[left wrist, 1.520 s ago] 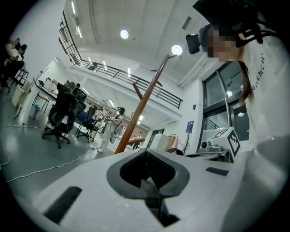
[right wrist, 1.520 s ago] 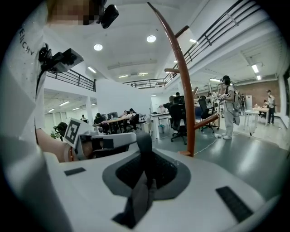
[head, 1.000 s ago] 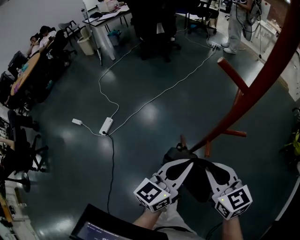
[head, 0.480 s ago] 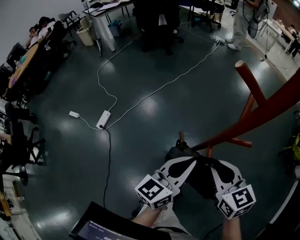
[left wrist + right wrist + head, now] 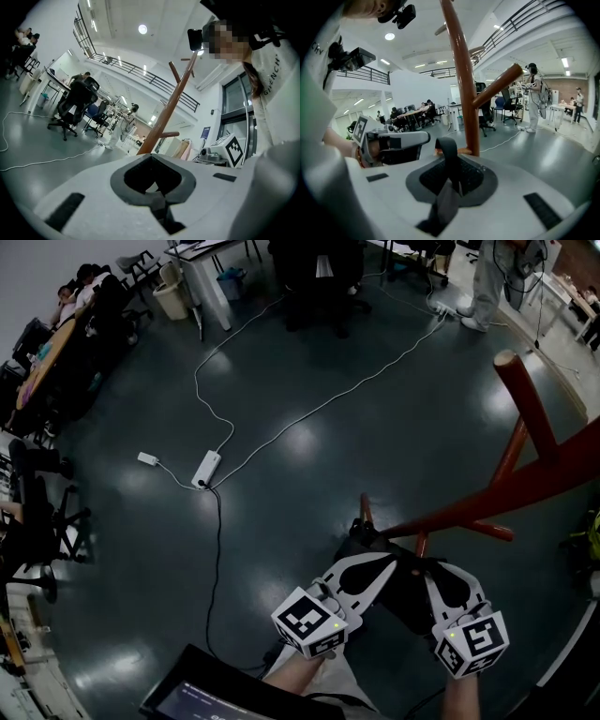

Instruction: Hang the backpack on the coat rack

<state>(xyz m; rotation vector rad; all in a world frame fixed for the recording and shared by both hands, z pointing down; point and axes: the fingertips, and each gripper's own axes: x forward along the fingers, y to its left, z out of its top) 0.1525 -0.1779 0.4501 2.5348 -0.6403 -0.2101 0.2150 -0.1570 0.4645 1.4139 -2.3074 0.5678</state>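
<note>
A black backpack [image 5: 401, 594] hangs between my two grippers at the bottom of the head view, just in front of the coat rack's feet. My left gripper [image 5: 377, 564] is shut on its left side, the jaws closed on a dark piece in the left gripper view [image 5: 157, 199]. The right gripper [image 5: 427, 570] is shut on a black strap [image 5: 450, 157] that loops up between its jaws. The red-brown coat rack [image 5: 530, 479] leans in from the right, one peg [image 5: 523, 395] pointing up. Its pole rises straight ahead of both grippers [image 5: 169, 105] [image 5: 461, 79].
A white power strip [image 5: 207, 466] and long cables lie on the dark shiny floor at the left. Desks, office chairs and seated people line the upper left; a person [image 5: 487, 277] stands at the top right. A dark screen [image 5: 202, 697] sits by my legs.
The head view has tilted, so the rack's peg and pole now sit lower and closer in the picture. Both grippers and the backpack have barely shifted, edging slightly toward the rack.
</note>
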